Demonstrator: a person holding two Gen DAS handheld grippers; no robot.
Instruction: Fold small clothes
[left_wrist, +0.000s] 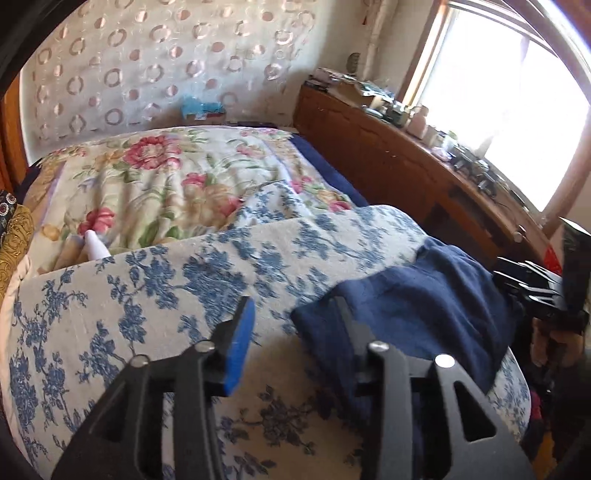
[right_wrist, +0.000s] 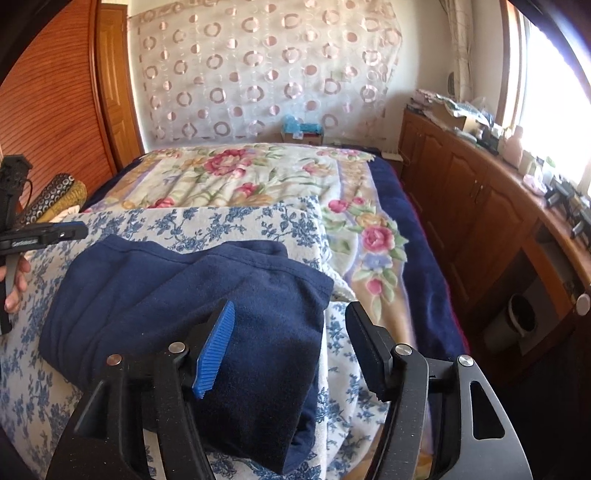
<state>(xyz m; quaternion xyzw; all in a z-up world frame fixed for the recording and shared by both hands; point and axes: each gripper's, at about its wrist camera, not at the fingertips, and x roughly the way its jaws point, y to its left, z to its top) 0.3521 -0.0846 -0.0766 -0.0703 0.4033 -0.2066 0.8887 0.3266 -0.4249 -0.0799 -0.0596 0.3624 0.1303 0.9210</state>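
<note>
My navy garment (right_wrist: 177, 295) lies folded on the blue-flowered cloth (left_wrist: 110, 295); my left claw (left_wrist: 295, 332) and right claw (right_wrist: 291, 343) both stand spread, empty. Any final tidying remains.

Left gripper (left_wrist: 295, 314) pointing toward 12 o'clock and downward, jaws standing apart, nothing pinched, right gripper (right_wrist: 291, 321) pointing the same way, jaws standing wider apart, a hand (right_wrist: 16, 280) gripping the left tool's handle at 9 o'clock.

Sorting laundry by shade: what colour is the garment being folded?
Dark navy blue, plain, no print. The garment shows best in the right wrist view.
</note>
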